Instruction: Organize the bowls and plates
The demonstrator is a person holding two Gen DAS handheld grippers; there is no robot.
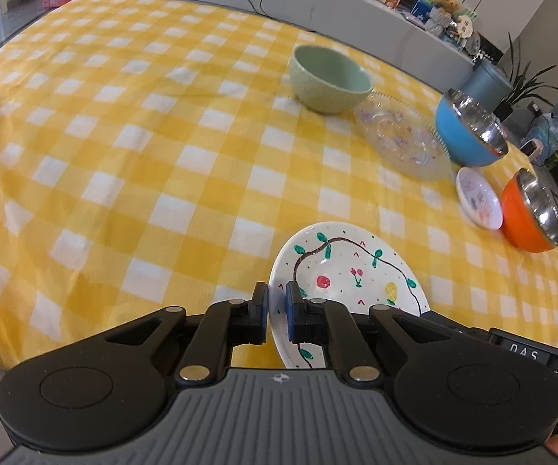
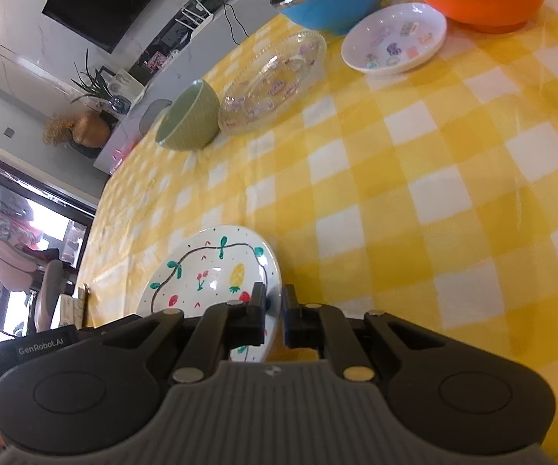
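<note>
Left wrist view
claw L: left claw (image 1: pixel 277 312) pinched narrow on near-left rim of the painted plate (image 1: pixel 347 275); one pad above the rim, one below.
plate pos: plate at near edge of the surface (image 1: pixel 131 147), looks tilted, prob. lifted clear.
others: green bowl (image 1: pixel 329 77), clear glass plate (image 1: pixel 403 137), blue bowl (image 1: pixel 471 128), small saucer (image 1: pixel 478 197), orange bowl (image 1: pixel 531 213) grouped far right.

Right wrist view
claw R: right claw (image 2: pixel 273 316) clamped narrow on opposite rim of same painted plate (image 2: pixel 209 271).
how-to: keep both grips even & plate level, no twist btwn hands.
dest guess: glass plate (image 2: pixel 275 81), just beside green bowl (image 2: pixel 188 118); lower flat, release both sides together.
risk: glazed rim slick, thin bite; go slow.
</note>
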